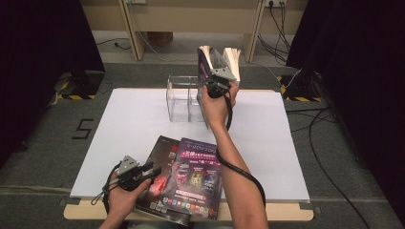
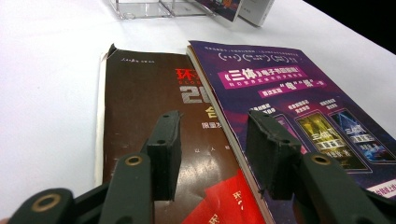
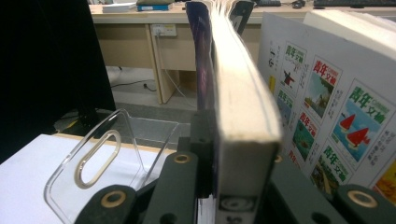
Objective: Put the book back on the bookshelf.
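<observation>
My right gripper (image 1: 220, 71) holds a book (image 1: 206, 62) upright above the rack (image 1: 184, 98), at the far middle of the table (image 1: 119, 124). Near me two magazines (image 1: 198, 176) lie overlapping; my left gripper (image 1: 143, 172) rests on the left one.

Purple magazine (image 2: 303, 116) cropped at edge

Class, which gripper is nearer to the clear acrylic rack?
Right. The right gripper holds a book upright beside the clear acrylic rack; the left gripper hovers over the brown magazine near the table's front edge.
</observation>
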A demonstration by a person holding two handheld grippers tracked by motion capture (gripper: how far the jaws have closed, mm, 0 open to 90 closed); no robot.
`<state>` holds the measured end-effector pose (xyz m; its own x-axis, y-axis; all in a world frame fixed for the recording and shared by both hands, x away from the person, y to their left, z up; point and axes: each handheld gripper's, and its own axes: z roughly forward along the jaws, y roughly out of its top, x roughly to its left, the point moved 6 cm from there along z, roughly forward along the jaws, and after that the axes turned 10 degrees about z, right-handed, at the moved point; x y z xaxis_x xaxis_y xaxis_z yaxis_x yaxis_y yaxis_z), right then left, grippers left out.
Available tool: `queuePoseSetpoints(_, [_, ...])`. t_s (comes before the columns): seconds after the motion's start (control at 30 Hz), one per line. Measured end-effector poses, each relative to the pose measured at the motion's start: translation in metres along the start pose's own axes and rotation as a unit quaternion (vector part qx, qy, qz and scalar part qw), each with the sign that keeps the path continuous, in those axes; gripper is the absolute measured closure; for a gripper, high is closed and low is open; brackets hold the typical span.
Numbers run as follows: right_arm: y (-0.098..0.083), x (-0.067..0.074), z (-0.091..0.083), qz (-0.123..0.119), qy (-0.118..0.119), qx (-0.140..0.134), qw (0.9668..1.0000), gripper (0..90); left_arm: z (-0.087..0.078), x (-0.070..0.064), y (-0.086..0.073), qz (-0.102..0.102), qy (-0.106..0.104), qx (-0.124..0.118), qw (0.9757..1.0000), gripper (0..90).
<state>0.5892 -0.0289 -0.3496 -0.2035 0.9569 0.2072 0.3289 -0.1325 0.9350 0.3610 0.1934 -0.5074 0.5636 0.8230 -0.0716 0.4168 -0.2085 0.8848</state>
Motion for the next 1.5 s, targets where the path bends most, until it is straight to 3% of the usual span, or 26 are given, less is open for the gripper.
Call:
queuePoseSetpoints(0.57, [-0.009, -0.002, 0.007, -0.005, -0.011, -0.021, 0.9997, 82.9, 0.0, 0.0, 0.0, 0.001, 0.0, 0.001, 1.0, 54.7])
queuePoseSetpoints(0.87, [-0.011, -0.004, 0.004, -0.022, -0.023, 0.0, 0.9995, 75.2, 0.001, -0.002, -0.001, 0.001, -0.002, 0.003, 1.0, 54.7])
queuePoseSetpoints(1.3, [-0.013, -0.005, -0.004, -0.025, -0.011, 0.017, 0.9995, 65.5, 0.001, -0.004, -0.002, 0.003, -0.004, 0.004, 1.0, 54.6])
queuePoseSetpoints(1.5, [-0.017, -0.007, -0.009, -0.014, -0.001, 0.029, 0.9995, 64.4, 0.003, -0.006, -0.002, 0.003, -0.007, 0.006, 1.0, 54.4])
